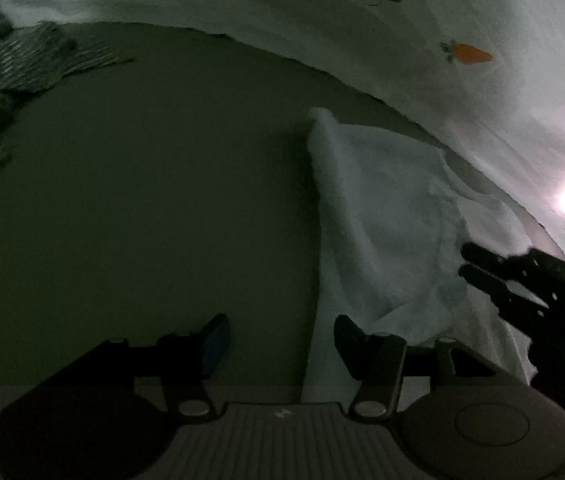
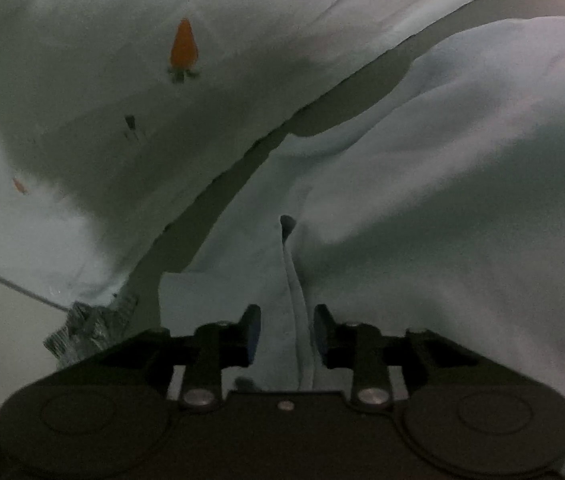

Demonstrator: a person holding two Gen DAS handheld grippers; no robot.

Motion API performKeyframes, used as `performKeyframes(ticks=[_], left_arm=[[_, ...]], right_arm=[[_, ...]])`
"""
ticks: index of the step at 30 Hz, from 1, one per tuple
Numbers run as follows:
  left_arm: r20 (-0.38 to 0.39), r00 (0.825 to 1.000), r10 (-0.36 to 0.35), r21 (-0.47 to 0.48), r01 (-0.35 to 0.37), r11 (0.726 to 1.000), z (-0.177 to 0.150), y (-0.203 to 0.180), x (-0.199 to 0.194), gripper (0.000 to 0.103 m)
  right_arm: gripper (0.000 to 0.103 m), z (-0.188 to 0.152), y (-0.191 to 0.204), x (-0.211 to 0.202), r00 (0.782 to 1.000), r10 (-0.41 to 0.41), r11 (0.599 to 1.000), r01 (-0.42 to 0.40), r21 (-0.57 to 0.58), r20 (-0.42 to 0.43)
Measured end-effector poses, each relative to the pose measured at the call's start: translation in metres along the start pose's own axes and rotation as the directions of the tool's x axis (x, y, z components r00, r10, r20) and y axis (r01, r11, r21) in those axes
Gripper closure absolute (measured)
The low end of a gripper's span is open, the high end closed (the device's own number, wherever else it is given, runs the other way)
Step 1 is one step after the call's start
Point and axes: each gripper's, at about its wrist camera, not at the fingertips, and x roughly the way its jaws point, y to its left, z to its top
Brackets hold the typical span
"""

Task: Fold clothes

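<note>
Two grippers: right gripper (image 2: 287,334) straddles, ungripped, white garment (image 2: 422,200) ridge running near-to-far; left gripper (image 1: 282,344) released, garment's edge at its right jaw.

The left gripper (image 1: 280,344) is built in black: two blocky fingers (image 1: 218,342), the left one faced with a blue pad, are carried on flat link arms pinned by silver round-headed screws. Below them a ribbed grey plate with a small white mark is set between two rounded housings. The right gripper (image 2: 287,334) is made alike (its centre plate is smooth and black, with one small silver screw), and blue is seen on its fingers (image 2: 252,332).
</note>
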Motion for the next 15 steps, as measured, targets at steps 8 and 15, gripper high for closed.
performKeyframes(ticks=[8,15], left_arm=[[-0.006,0.989,0.149,-0.097,-0.149,0.984,-0.046,0.012,-0.030,0.043],[-0.009,0.963,0.268,-0.201,-0.264,0.943,-0.098,0.020,-0.072,0.043]], right_arm=[[0.082,0.017,-0.003,0.022,0.989,0.103,0.992,-0.110,-0.056,-0.109],[0.100,0.022,-0.002,0.002,0.968,0.221,0.968,-0.232,-0.097,-0.117]])
